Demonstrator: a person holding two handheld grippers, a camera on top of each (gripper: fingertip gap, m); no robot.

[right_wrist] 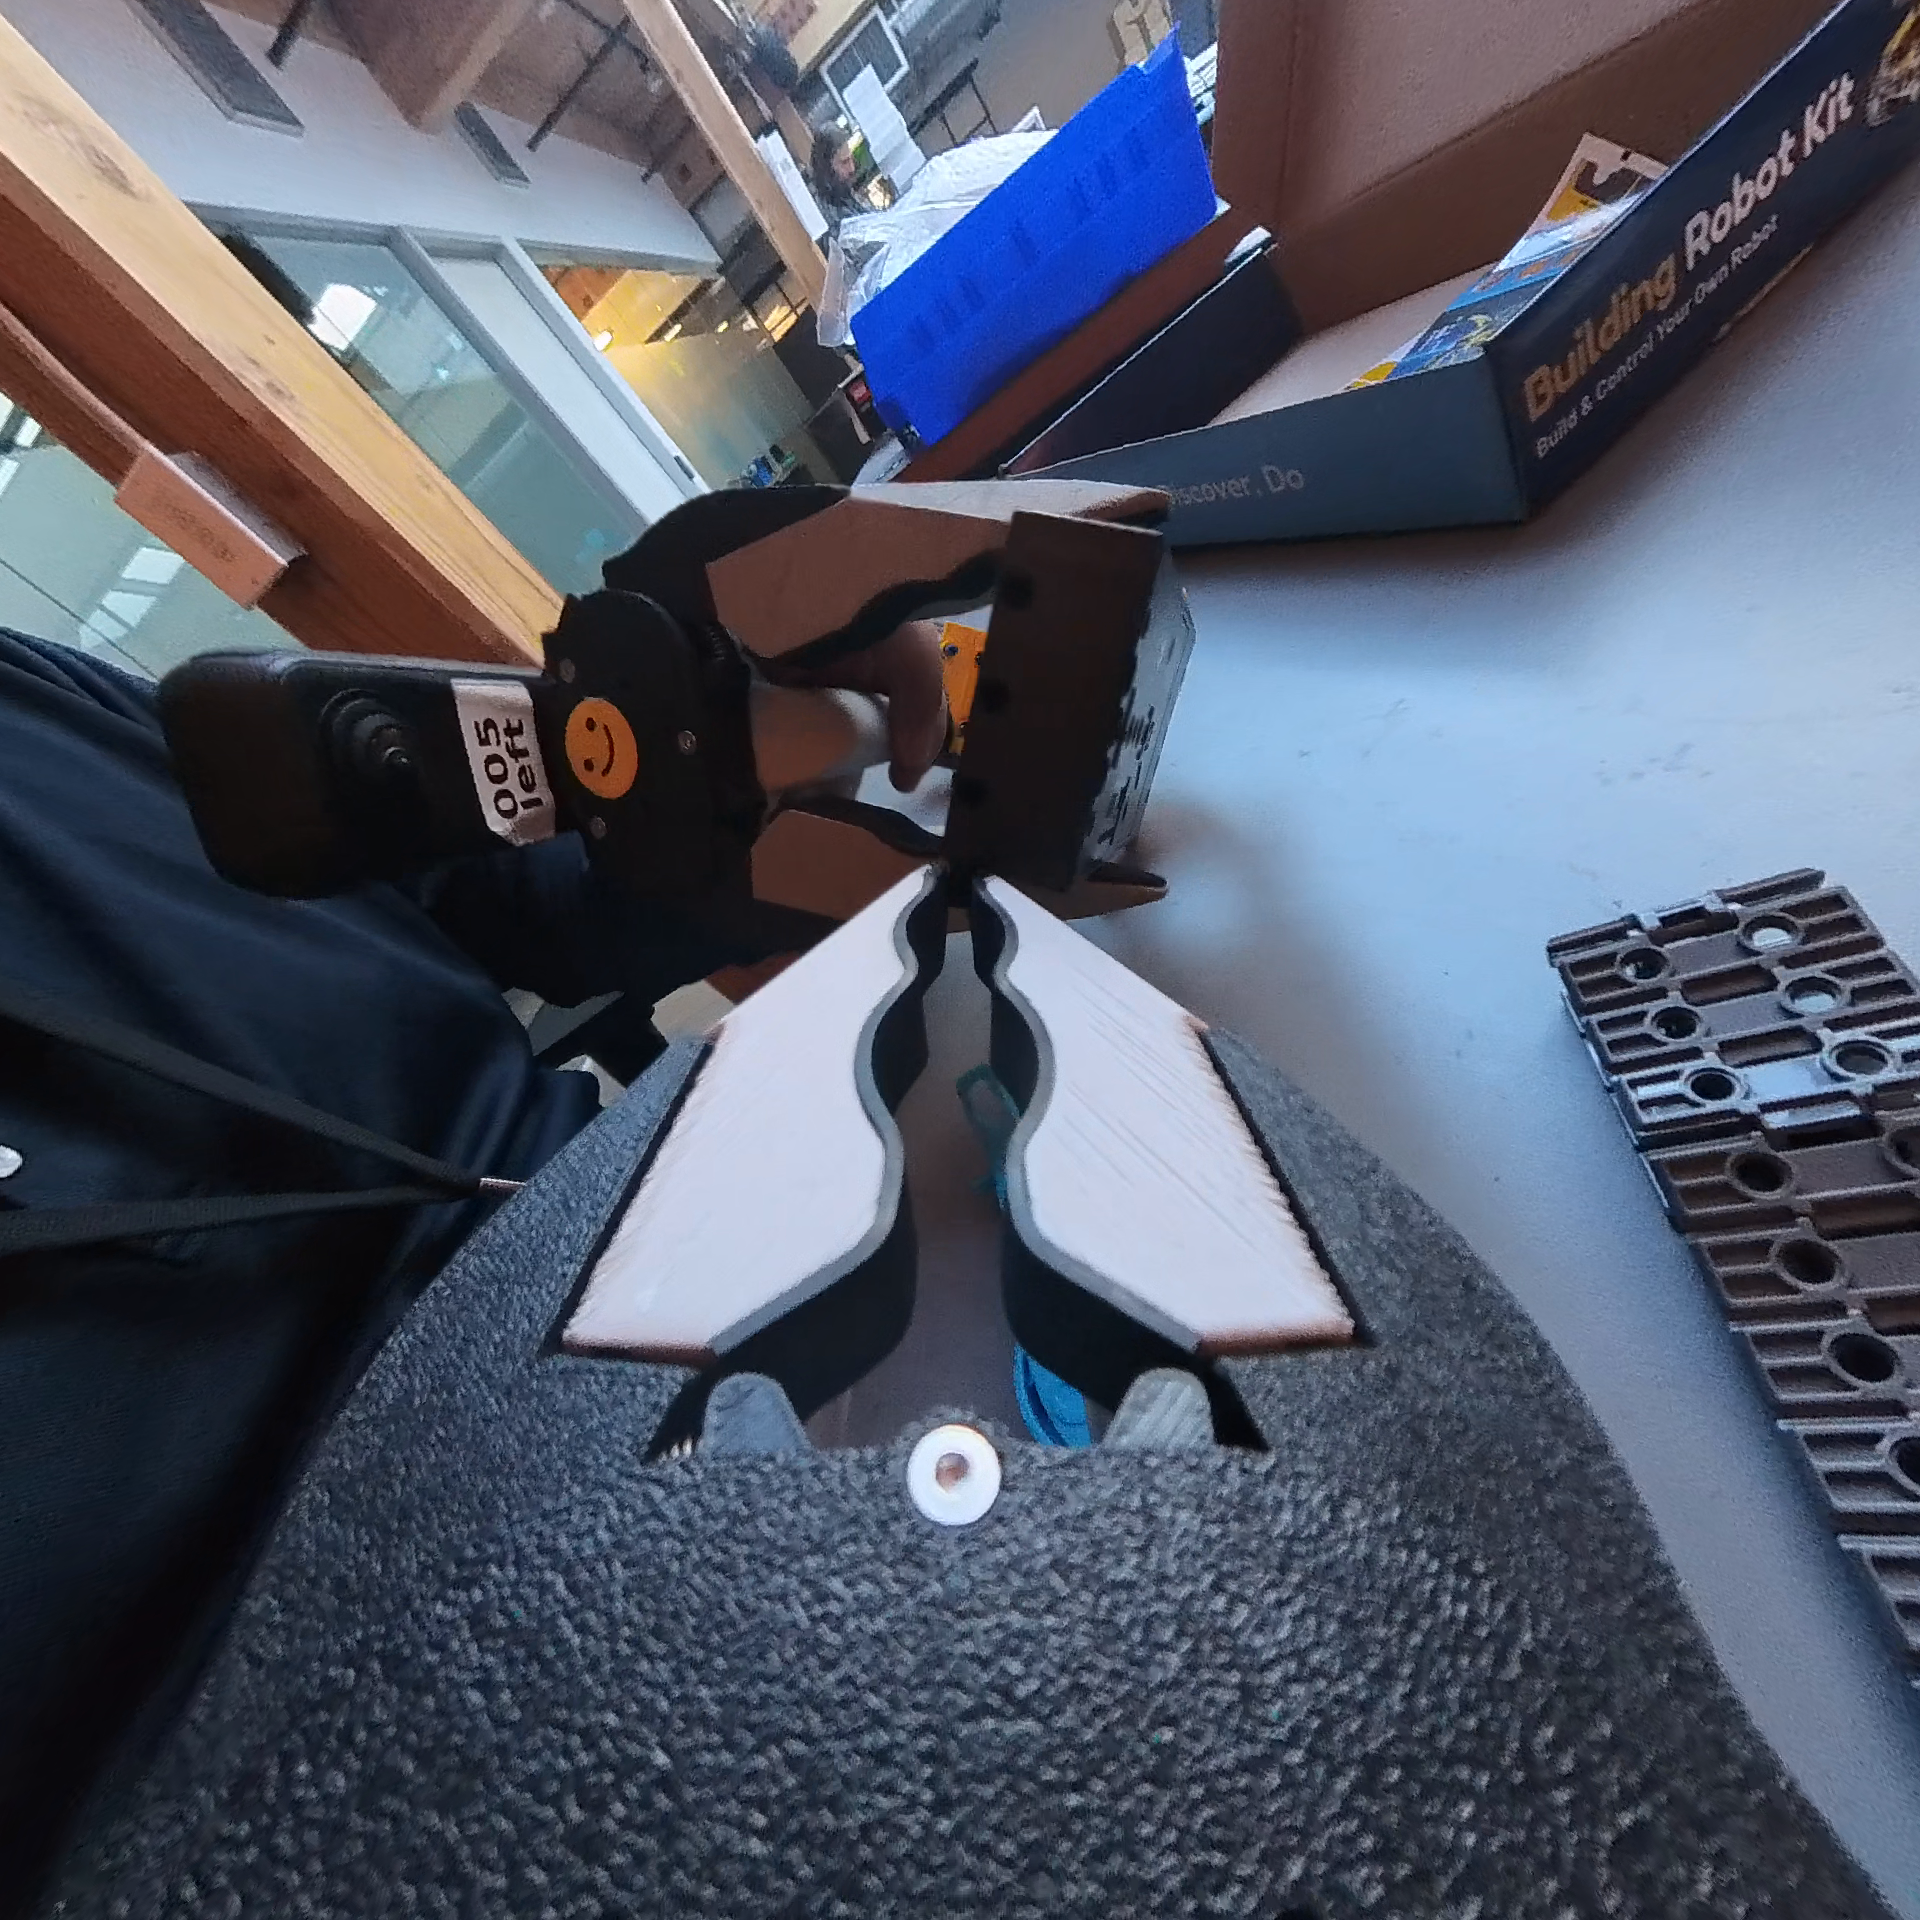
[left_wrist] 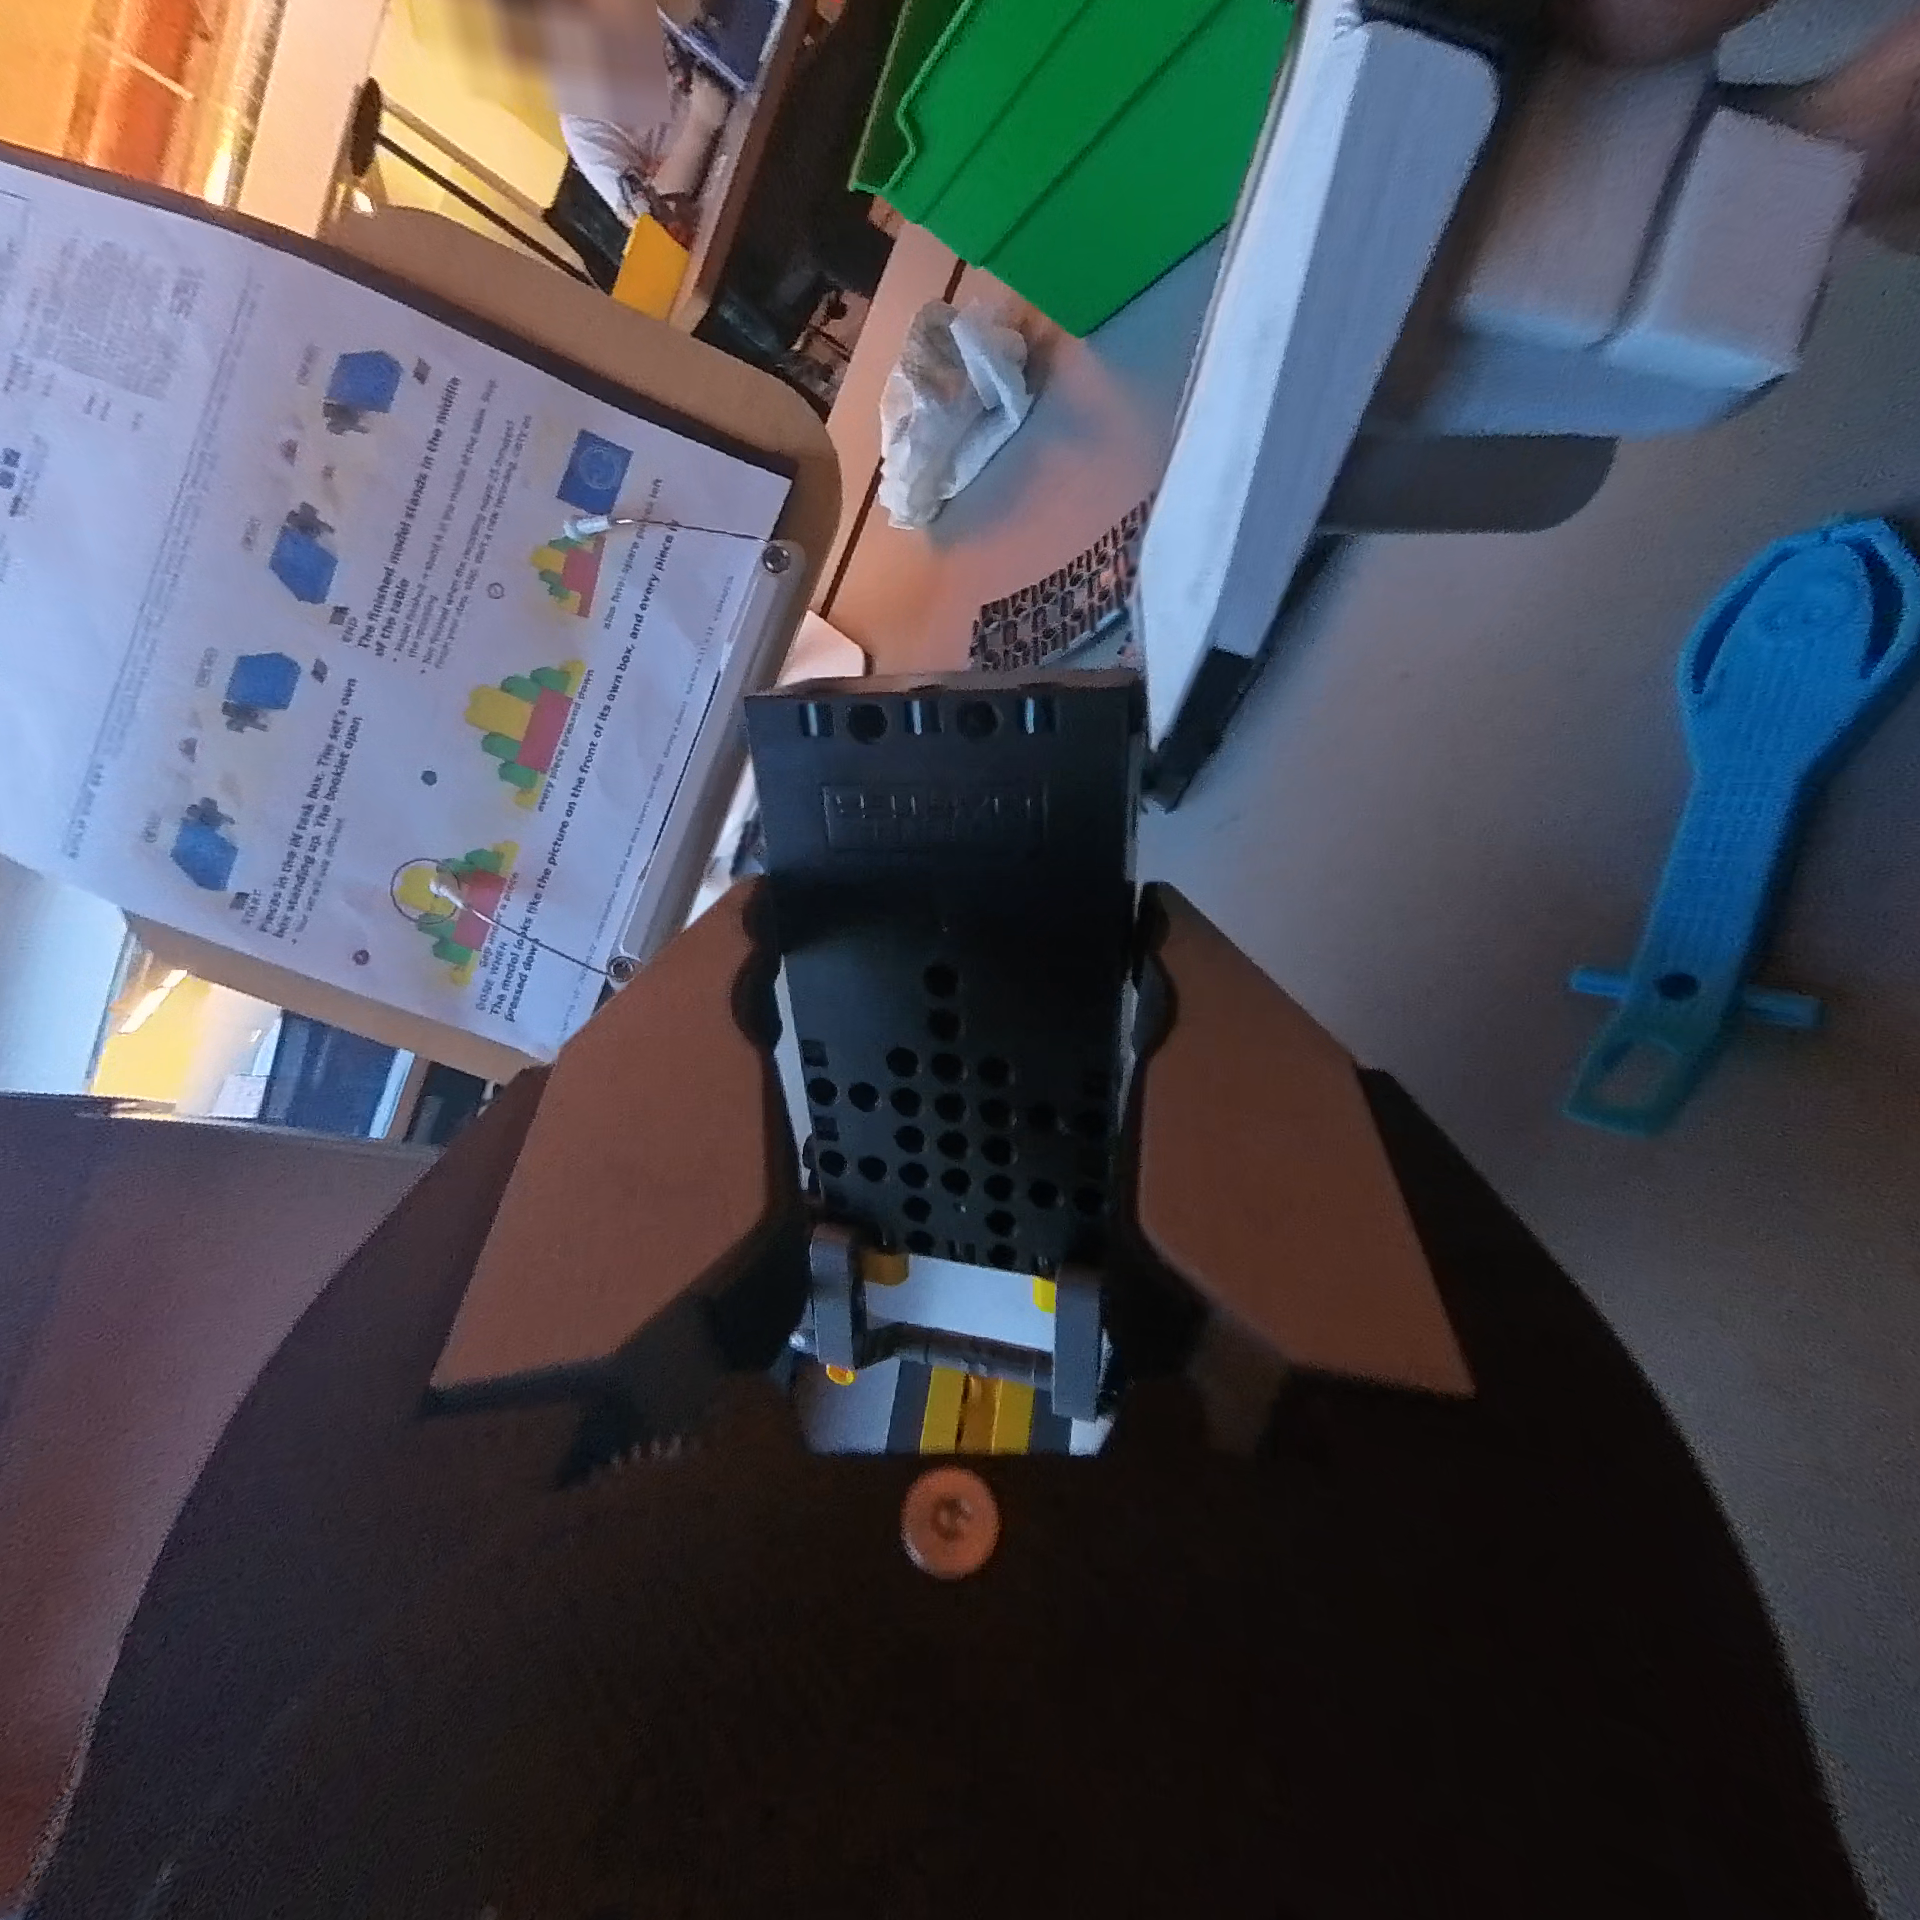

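Note:
My left gripper point(left_wrist: 956, 925) is shut on a black perforated block point(left_wrist: 935, 810) with grey and yellow brick parts point(left_wrist: 956, 1340) at its near end, held above the table. The right wrist view shows that same gripper point(right_wrist: 1143, 696) clamping the block point(right_wrist: 1060, 707) from above and below, with a hand on its handle. My right gripper point(right_wrist: 951, 888) has its tips together at the block's lower near corner. I cannot tell whether a small part is pinched there.
A blue plastic tool point(left_wrist: 1745, 748) lies on the grey table. A white box point(left_wrist: 1299, 364), a green bin point(left_wrist: 1060, 135) and a printed instruction sheet point(left_wrist: 312, 582) stand behind. A black perforated plate point(right_wrist: 1787, 1143) lies at right, and a dark kit box point(right_wrist: 1455, 416) at the back. Some 6 centimeters of space lies between my two pairs of fingers.

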